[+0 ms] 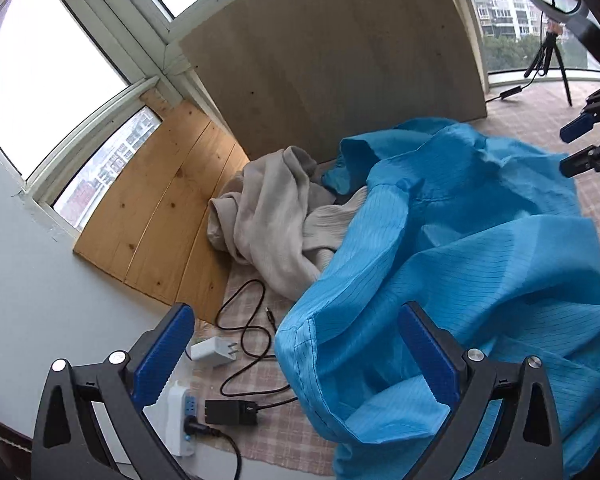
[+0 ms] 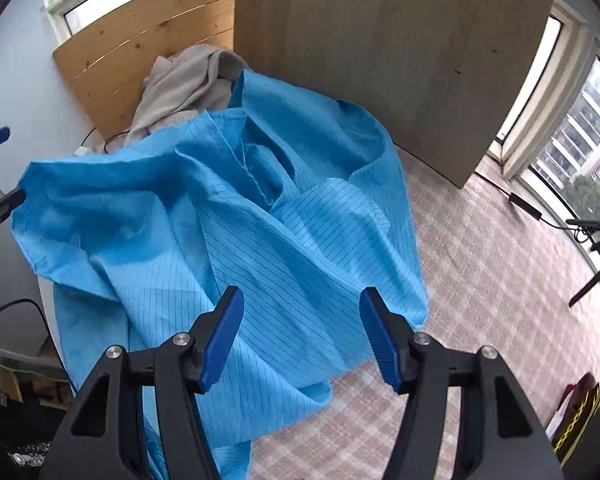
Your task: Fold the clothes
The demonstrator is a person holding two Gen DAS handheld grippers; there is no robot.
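Work surface is a table covered in a pinkish plaid cloth point(image 2: 488, 264). Behind it stands a big pale wood panel point(image 1: 340, 48), with a smaller knotty pine board point(image 1: 164, 200) leaning off to its left. Windows point(image 1: 52, 60) all around, apartment blocks outside. A tripod point(image 1: 548, 60) stands near the far glass.

On the cloth by the left edge there's a white power strip point(image 1: 178, 420) with a black adapter point(image 1: 230, 412) beside it, a white charger point(image 1: 212, 352) and a loose black cable point(image 1: 244, 328).

Hard to make out: the bottom of the blue garment runs off the table edge and out of frame in both views, so I can't tell its full shape. A beige garment point(image 1: 268, 216) is half buried under it at the back. Something red and yellow at the lower right of the right view is too cut off to identify.

The blue garment point(image 2: 204, 220) is a thin, pinstriped fabric, crumpled in a heap on the middle-left of the table, folds everywhere, one stitched hem corner sticking up.

Left gripper point(image 1: 296, 360) is spread wide, holding nothing, with the hem corner between its fingers. Right gripper point(image 2: 300, 340) is also spread wide above the heap, gripping nothing.
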